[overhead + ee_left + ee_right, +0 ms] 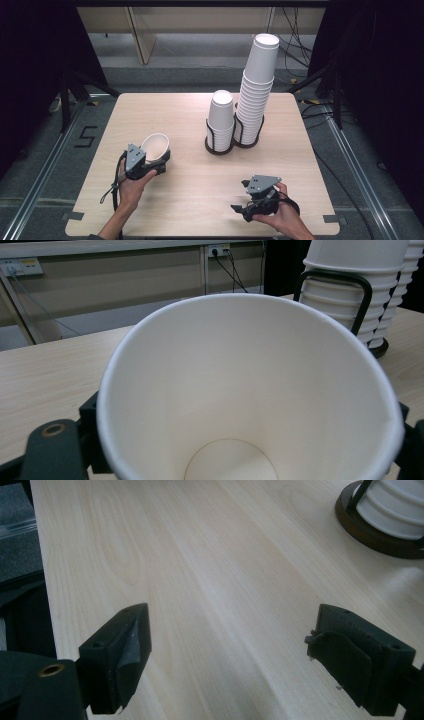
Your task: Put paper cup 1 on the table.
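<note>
So far, one paper cup (pixel 155 146) is out of the stacks and in the left gripper (pixel 161 163), held near the left edge of the table (pixel 190 200), well apart from the holder. Judging by the layout, the job is moving cups between the two stacks; whether this cup goes to the short stack (pixel 221 120) or elsewhere I cannot tell. Both stacks sit upside down in a black wire holder (pixel 220 145) toward the far right of the tabletop, the tall stack (pixel 256 87) just beside the short one.

Left gripper: jaws pinched onto the cup's lower part, cup tilted with its mouth toward the camera. In the left gripper view the open mouth (pixel 250 390) looms large, round base visible inside, holder bars and stacked rims beyond at upper right.

Right gripper (pixel 241 207): near the front right corner, low over bare wood, jaws spread wide with nothing between them. Its own view shows the two black pads (pixel 125 650) apart and the holder's dark base (pixel 380 535) at top right.

Left forearm comes in from the front edge, wrist angled inward.
</note>
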Tool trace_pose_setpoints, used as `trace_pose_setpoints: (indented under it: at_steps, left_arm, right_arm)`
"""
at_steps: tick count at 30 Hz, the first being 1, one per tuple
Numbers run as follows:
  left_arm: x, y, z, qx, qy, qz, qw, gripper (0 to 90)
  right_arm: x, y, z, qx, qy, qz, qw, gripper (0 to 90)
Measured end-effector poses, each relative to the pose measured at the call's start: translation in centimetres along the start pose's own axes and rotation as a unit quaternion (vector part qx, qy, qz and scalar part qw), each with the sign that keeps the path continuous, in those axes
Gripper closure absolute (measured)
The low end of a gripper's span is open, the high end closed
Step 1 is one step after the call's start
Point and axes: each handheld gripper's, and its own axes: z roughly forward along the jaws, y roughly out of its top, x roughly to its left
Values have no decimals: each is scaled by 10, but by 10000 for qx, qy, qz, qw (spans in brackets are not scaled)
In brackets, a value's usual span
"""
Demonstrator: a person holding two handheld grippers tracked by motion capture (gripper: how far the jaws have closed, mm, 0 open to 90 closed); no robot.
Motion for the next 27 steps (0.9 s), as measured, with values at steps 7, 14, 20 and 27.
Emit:
trace_pose_setpoints:
  at_steps: [7,14,20,27]
  left_arm:
    - [1,1,5,48,28,11,10000,169]
    - [4,2,12,74,48,21,10000,168]
    - [7,4,20,98,77,33,9999,168]
    - [14,7,39,137,141,19,9998,168]
  right_arm:
    - [0,-2,1,41,38,43,10000,168]
    - [0,-3,0,35,38,37,10000,168]
    - [0,-4,-1,59,15,43,10000,166]
    - [0,-4,-1,49,35,83,9999,166]
